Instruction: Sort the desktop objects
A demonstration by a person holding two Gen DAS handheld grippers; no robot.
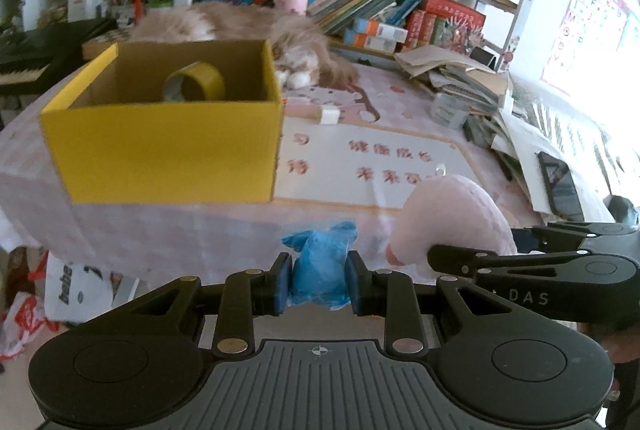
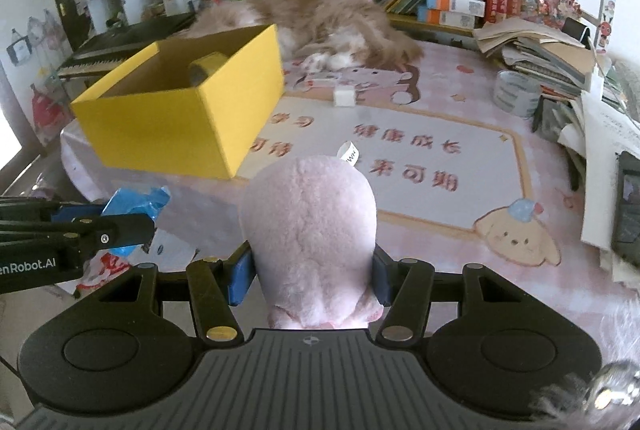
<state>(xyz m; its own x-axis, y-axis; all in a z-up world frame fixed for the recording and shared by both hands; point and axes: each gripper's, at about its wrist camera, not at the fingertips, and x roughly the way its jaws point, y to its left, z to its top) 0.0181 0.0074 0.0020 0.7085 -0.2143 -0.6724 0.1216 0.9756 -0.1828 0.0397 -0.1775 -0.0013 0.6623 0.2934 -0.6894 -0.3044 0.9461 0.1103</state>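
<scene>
Both loads lifted short of the yellow box (image 1: 160,146), off the near edge of the worktop (image 2: 420,214). Left tongs (image 1: 319,284) clamped on a crumpled blue bag (image 1: 320,262); right tongs (image 2: 313,280) clamped on a pink plush toy (image 2: 310,226). Box ahead and to the left of both, open side up, yellow tape roll (image 1: 195,81) inside; left tongs apparently nearer, so likely first over the rim.

A crumpled blue bag (image 1: 318,272) and a fluffy pink plush toy (image 2: 310,234) are held aloft near the open yellow box (image 1: 160,146), tape roll (image 1: 195,82) inside.
</scene>
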